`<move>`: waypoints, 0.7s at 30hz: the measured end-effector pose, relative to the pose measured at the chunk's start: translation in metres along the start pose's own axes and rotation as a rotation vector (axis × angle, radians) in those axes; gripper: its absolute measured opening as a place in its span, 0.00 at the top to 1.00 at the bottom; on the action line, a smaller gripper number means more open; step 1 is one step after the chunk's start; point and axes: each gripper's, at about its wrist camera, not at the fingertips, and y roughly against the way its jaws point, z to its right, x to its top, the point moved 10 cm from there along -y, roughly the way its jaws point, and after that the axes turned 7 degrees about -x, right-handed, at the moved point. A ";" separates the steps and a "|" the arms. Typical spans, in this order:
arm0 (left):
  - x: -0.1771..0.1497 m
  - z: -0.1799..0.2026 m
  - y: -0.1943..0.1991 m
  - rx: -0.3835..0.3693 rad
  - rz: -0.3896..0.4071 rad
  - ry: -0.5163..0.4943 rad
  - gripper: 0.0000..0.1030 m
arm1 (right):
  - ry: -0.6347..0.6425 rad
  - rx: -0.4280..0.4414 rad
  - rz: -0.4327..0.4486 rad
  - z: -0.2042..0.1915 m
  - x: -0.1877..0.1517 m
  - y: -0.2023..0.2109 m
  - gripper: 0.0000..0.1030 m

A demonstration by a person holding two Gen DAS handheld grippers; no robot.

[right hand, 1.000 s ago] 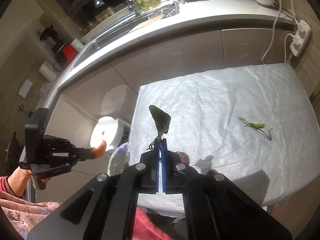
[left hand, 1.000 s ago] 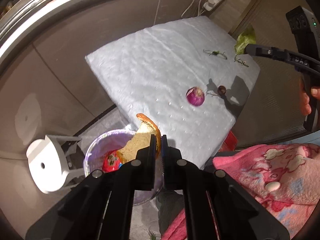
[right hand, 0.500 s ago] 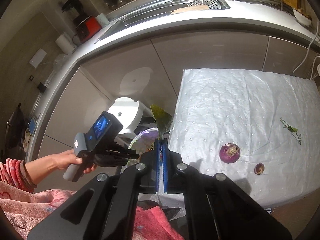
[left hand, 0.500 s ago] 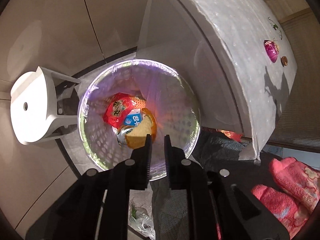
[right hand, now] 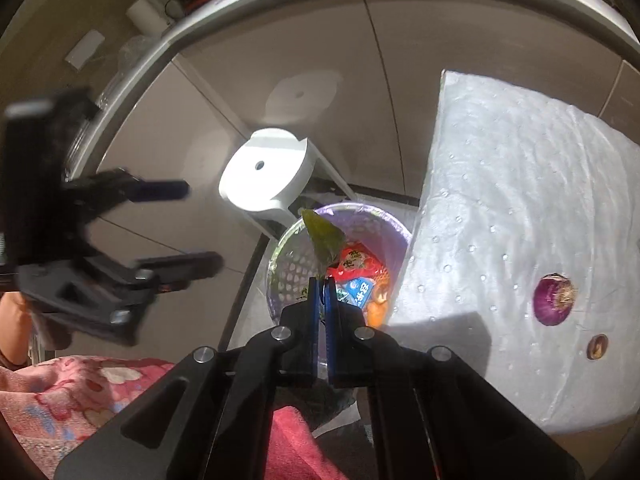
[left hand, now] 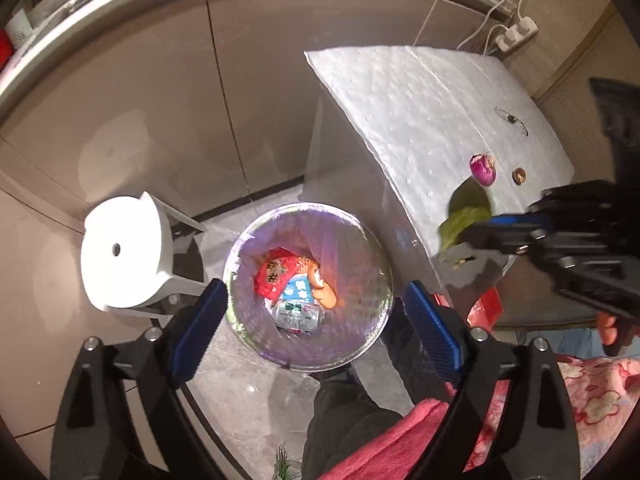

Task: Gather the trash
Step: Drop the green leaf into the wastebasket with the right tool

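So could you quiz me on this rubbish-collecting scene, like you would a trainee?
1. True or false: the left tongs stand open and empty over the bin.
2. What do the right tongs pinch? A) the purple onion B) a green leaf C) a carton
3. Fill in: the onion lies on the ____ table cover.

Key: 1 true, their jaws have just been opening with nothing between them; 2 B; 3 white.
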 end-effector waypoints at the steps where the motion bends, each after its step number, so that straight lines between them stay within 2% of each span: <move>1: -0.001 -0.002 0.010 0.025 0.014 -0.003 0.13 | 0.008 0.006 -0.024 -0.004 -0.003 -0.013 0.95; 8: -0.022 -0.013 0.049 0.099 0.032 0.044 0.12 | 0.117 0.013 -0.155 -0.032 -0.011 -0.093 0.95; 16: -0.046 -0.030 0.054 0.153 0.021 0.112 0.11 | 0.194 -0.055 -0.228 -0.041 -0.015 -0.151 0.95; 17: -0.048 -0.031 0.054 0.155 0.022 0.117 0.11 | 0.194 -0.063 -0.232 -0.040 -0.016 -0.154 0.84; 18: -0.048 -0.031 0.055 0.155 0.024 0.121 0.11 | 0.189 -0.062 -0.235 -0.040 -0.017 -0.155 0.66; 20: -0.047 -0.030 0.056 0.154 0.028 0.125 0.11 | 0.182 -0.063 -0.215 -0.038 -0.015 -0.150 0.49; 21: -0.046 -0.030 0.056 0.155 0.029 0.126 0.11 | 0.186 -0.061 -0.203 -0.038 -0.013 -0.146 0.47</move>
